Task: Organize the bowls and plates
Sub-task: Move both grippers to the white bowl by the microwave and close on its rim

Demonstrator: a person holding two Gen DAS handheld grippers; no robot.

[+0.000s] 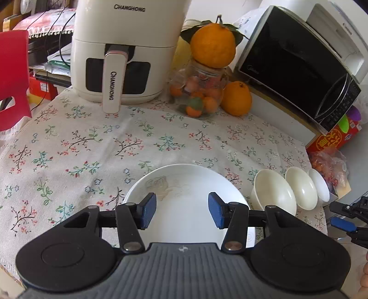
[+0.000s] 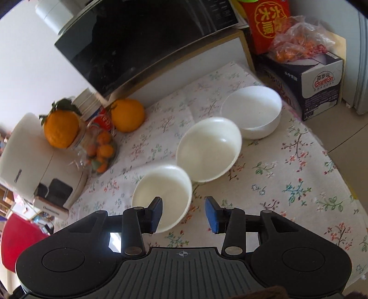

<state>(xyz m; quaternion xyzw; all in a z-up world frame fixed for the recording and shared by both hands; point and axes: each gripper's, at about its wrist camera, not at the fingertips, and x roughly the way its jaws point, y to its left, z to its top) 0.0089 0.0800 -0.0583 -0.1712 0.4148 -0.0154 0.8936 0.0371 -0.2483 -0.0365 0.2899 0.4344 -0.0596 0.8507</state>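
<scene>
- The white air fryer is displaying "CHANGHONG" on its body and again down its handle.
- The black microwave is showing faint "Midea" lettering; the printer above it is reading "Canon".
- The dark carton is reading "Ganten" on its white label.
- The red box is bearing large yellow Chinese characters.
- The left gripper is hovering over the white plate, jaws standing wide apart and holding nothing.
- The right gripper is tilting down toward the nearest bowl, jaws wide; its left finger is overlapping the bowl's rim.
- The middle bowl and far bowl are sitting in a row on the floral tabletop, beside the plate.
</scene>
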